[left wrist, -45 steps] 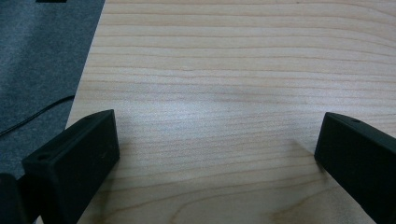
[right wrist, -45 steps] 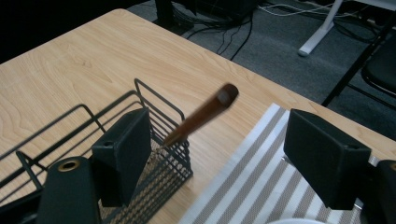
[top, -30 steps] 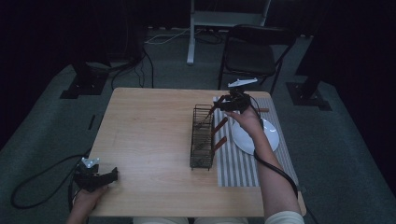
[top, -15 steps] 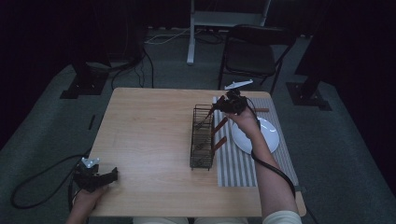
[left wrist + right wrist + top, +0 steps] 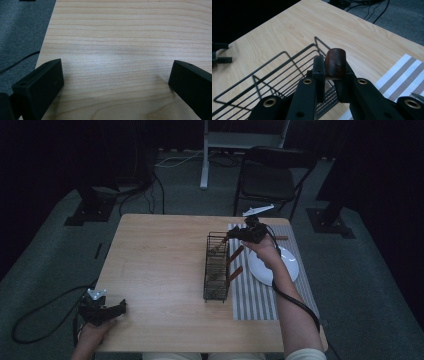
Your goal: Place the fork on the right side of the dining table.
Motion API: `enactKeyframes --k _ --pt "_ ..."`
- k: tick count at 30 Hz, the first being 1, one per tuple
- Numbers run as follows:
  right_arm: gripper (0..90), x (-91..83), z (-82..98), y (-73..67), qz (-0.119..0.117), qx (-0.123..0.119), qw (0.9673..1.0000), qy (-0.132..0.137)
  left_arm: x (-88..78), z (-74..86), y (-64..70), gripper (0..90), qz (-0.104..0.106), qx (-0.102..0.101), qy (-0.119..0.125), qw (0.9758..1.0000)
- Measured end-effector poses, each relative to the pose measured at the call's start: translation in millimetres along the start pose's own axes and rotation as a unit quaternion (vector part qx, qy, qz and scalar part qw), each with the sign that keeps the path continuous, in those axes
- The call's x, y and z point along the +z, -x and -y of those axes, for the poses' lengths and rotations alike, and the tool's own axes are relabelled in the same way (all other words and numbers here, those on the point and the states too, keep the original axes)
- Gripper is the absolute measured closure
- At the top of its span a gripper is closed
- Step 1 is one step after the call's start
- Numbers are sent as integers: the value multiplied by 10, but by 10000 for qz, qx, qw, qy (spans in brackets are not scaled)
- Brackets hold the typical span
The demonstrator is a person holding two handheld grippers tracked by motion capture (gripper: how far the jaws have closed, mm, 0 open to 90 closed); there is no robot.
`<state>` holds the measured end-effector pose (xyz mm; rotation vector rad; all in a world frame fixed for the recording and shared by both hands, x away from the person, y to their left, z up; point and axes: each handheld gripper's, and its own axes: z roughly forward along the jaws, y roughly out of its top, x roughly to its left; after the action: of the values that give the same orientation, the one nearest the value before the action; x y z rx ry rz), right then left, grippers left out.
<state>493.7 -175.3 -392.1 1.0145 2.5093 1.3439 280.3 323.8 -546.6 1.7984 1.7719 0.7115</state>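
The right gripper, jaws just closing, clamps a brown wooden handle above the wire rack. The left gripper rests spread wide on the table

Dim, murky overhead; sharper close-ups

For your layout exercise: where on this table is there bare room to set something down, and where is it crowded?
Free: the wood of the table between the left gripper and the wire rack. Crowded: the striped mat with white plate, and the right gripper gripping a brown handle.
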Motion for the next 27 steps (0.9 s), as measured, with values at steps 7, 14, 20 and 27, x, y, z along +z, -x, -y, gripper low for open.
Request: enactKeyframes --k 7,14,20,27 --pt "807 -107 -43 -125 65 -230 9997 76 0 0 1 2 0 -3 3 10000" --pt "808 -343 -72 -263 115 -408 9987 285 0 0 0 2 0 -1 0 10000" --pt "807 -611 -107 -380 222 -590 9969 480 0 0 1 2 -1 -4 4 10000" --pt "807 -960 -132 -485 242 -620 9937 899 0 0 0 2 -1 -2 1 10000"
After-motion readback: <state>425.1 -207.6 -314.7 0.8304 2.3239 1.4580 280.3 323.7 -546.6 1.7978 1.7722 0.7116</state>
